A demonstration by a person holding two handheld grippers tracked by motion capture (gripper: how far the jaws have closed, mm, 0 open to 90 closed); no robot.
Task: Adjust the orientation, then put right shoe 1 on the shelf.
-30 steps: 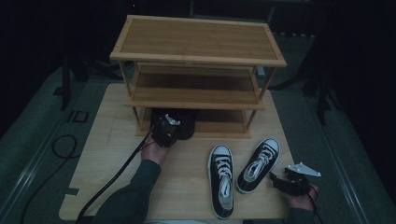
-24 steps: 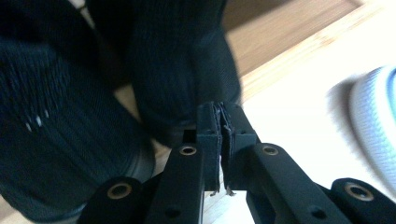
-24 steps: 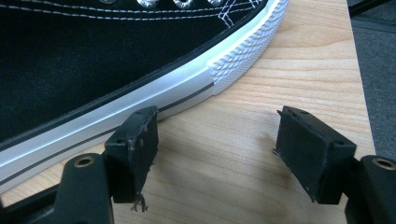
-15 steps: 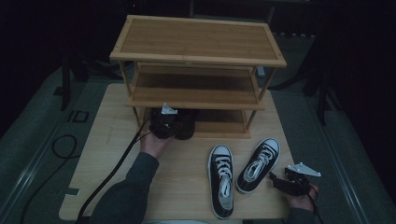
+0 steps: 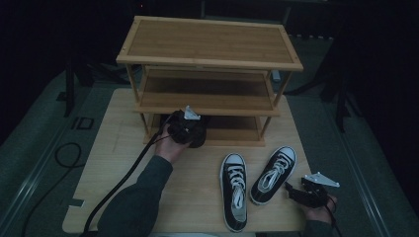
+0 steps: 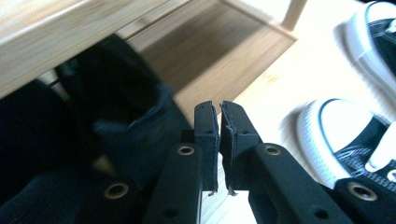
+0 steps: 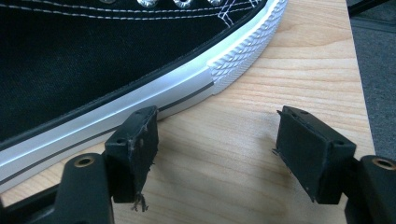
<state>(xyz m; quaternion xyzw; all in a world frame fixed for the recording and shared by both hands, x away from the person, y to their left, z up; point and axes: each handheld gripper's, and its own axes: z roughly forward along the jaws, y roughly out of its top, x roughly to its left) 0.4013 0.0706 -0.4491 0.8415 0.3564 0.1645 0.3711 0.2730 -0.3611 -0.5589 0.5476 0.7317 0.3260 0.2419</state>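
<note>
Here the left tool [image 5: 187,129], nearly closed on nothing, may drag the black shoe [image 6: 135,116] off the wooden rack's bottom shelf [image 5: 232,123]; the open right tool [image 7: 215,149] could nudge the black-and-white sneaker [image 7: 116,56].

By the right gripper [image 7: 215,154], with its black pads, lies a black canvas sneaker [image 7: 93,60] with white stitching and a white, dark-striped sole. The table [image 7: 261,84] beneath is pale wood.

Dark shoe [image 6: 135,126] under the rack's lowest shelf [image 6: 56,42]: blurred, outline unclear. Right sneaker [image 7: 116,51] cut off by the top and left edges, toe and laces unseen.
</note>
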